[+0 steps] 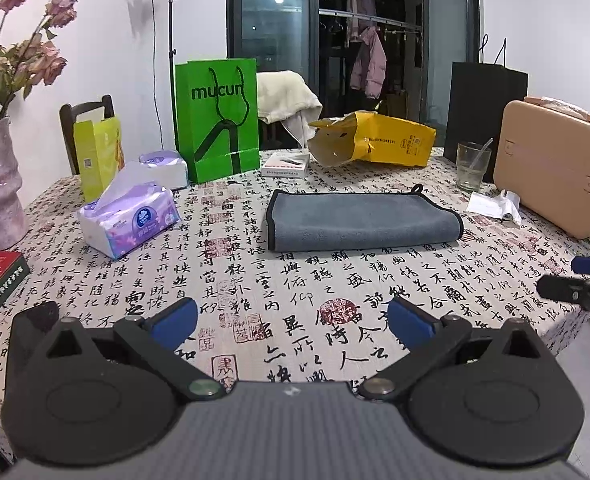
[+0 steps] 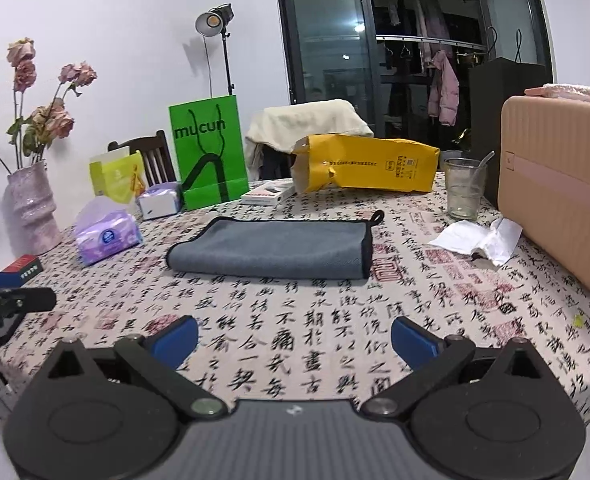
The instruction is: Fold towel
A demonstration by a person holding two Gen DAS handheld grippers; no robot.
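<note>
Both the left gripper (image 1: 293, 322) and the right gripper (image 2: 294, 340) hover low over the tablecloth (image 1: 255, 280) with jaws spread wide and empty — seemingly poised for a grab — while the grey towel (image 2: 271, 248), doubled over, lies flat well ahead of them.

Our left gripper (image 1: 293, 322) and right gripper (image 2: 294, 342) look alike: matte black linkage arms with round silver pivot screws, blue pads on the fingertips (image 2: 177, 340), broad rounded black housings, and a ribbed grey body between them.
</note>
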